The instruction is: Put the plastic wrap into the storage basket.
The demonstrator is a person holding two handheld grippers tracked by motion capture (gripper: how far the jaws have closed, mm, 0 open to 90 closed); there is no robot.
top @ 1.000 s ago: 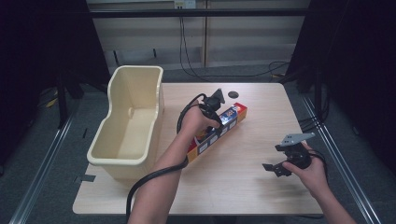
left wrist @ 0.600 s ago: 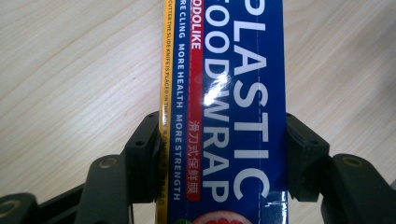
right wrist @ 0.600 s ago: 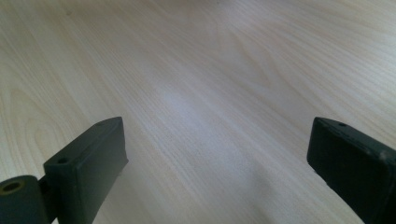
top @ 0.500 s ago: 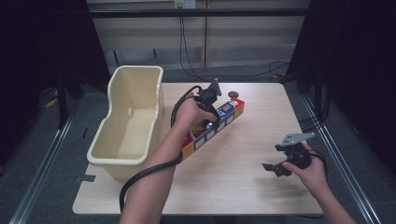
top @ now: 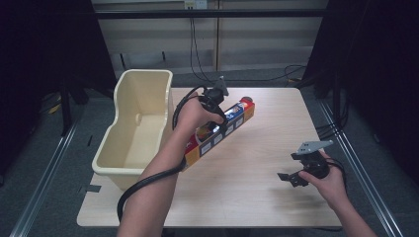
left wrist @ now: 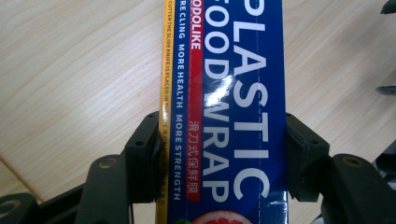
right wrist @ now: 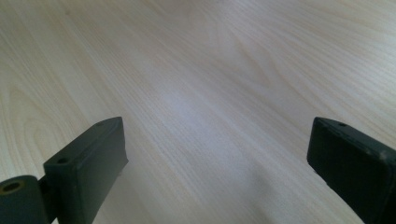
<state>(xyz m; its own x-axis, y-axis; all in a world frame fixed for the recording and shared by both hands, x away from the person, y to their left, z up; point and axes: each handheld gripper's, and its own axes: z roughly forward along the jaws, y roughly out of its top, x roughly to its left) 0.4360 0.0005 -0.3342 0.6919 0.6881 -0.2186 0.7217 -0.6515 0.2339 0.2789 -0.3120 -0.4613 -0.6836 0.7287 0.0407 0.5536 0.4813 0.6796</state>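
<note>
A long box of plastic food wrap, blue, red and yellow, hangs tilted above the wooden table. My left gripper is shut on it near its middle. In the left gripper view both black jaws press the sides of the box, with the gripper clamped across its width. My right gripper rests low over the table at the right, open, with nothing between its jaws. The right gripper view has the gripper over bare wood, jaws wide apart.
A cream plastic tub stands along the table's left edge, open and with nothing in it. A small dark object lies near the table's far edge. Cables run across the floor behind the table.
My left gripper has lifted the wrap box off the table and carried it a little to the left, toward the tub. The right gripper has stayed in place.
</note>
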